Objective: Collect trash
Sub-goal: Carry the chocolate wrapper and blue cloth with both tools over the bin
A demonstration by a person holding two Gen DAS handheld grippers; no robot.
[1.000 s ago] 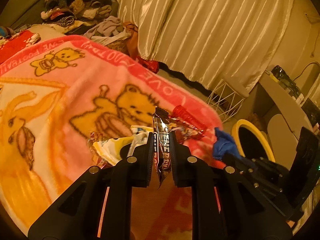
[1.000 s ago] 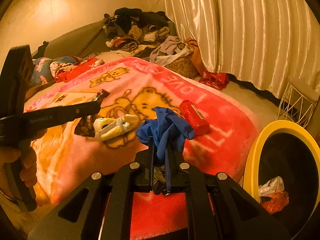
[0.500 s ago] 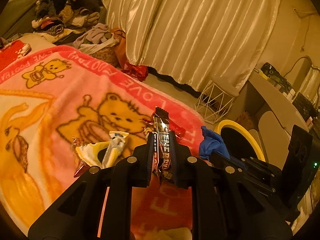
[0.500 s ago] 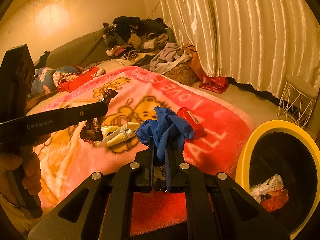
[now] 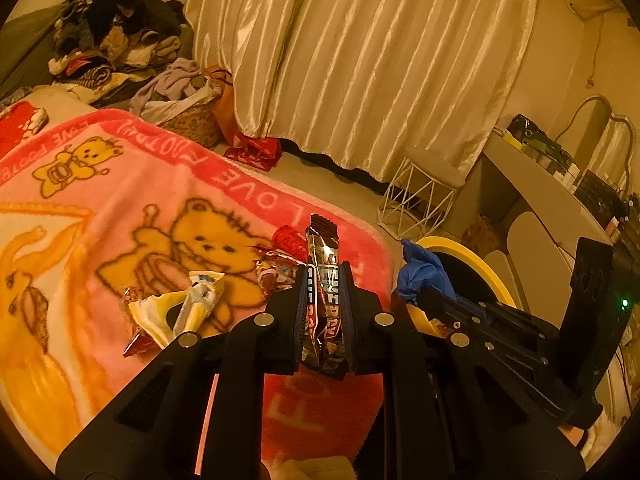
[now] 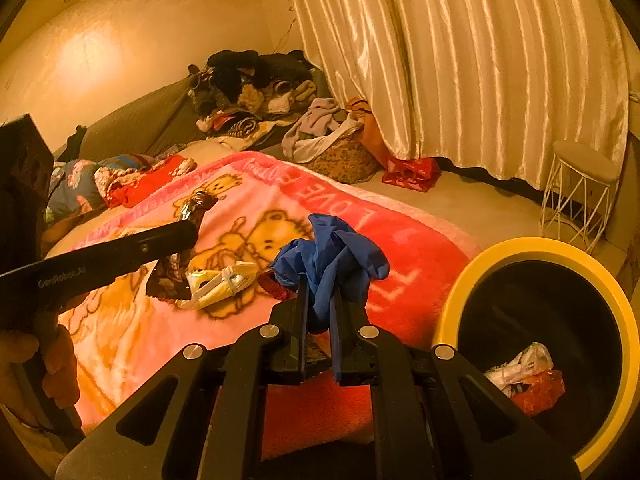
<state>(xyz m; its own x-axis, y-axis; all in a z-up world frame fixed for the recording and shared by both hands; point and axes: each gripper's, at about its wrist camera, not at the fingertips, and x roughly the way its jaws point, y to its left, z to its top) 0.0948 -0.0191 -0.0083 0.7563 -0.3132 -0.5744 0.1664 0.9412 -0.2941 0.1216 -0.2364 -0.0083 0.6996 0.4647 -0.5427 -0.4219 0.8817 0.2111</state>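
Several wrappers litter pink bear blanket beside yellow-rimmed bin.

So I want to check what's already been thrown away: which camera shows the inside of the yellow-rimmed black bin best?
The right wrist view: the yellow-rimmed black bin opens toward it, showing a white wrapper and a red wrapper inside. The left wrist view catches only part of the rim behind the right gripper.

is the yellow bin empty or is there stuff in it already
Not empty. The yellow bin already holds a white wrapper and a red wrapper at its dark bottom; most of the inside is unfilled.
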